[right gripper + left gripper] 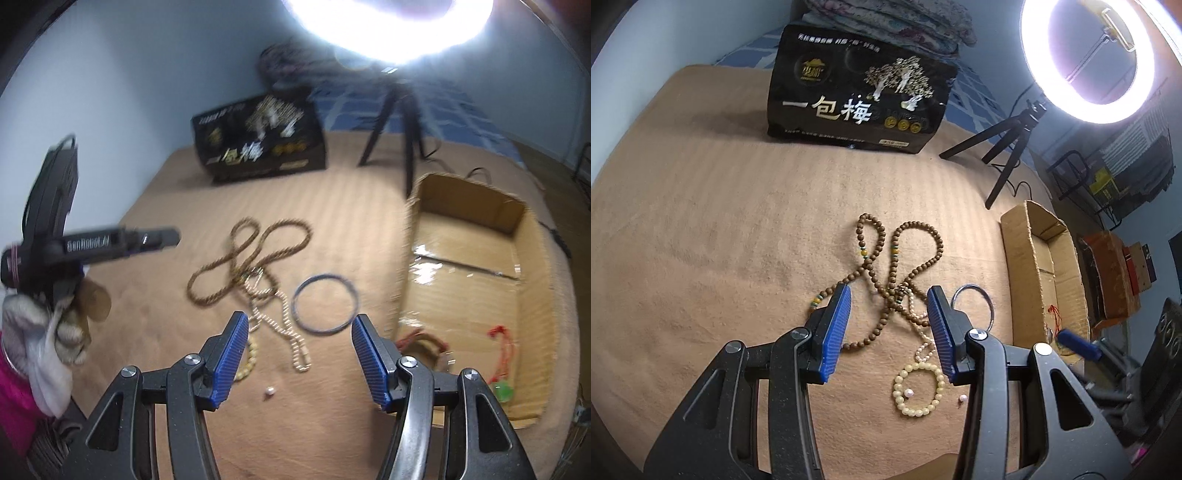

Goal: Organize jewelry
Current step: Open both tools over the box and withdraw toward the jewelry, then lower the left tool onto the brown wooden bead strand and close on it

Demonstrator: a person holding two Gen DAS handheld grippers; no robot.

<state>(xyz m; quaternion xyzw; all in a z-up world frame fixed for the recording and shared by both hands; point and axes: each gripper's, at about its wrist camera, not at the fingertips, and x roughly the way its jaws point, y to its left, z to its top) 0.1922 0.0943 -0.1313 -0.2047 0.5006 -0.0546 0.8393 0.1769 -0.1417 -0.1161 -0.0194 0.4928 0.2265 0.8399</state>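
Note:
A long brown bead necklace (pixel 882 258) lies looped on the tan blanket, tangled with a thin pearl chain (pixel 919 321). A cream bead bracelet (pixel 919 388) and a metal bangle (pixel 973 302) lie beside them. My left gripper (pixel 890 299) is open, hovering over the tangle. My right gripper (pixel 297 328) is open above the pearl chain (pixel 284 328) and the bangle (pixel 325 304); the brown necklace (pixel 251 258) lies beyond. The open cardboard box (pixel 472 280) on the right holds red-corded pieces (pixel 500 350). The right view is blurred.
A black snack package (pixel 857 92) stands at the back. A ring light on a black tripod (pixel 1008 147) stands at the back right. Two small loose pearls (pixel 963 398) lie near the bracelet. The left hand-held gripper body (pixel 55 240) shows at the left of the right view.

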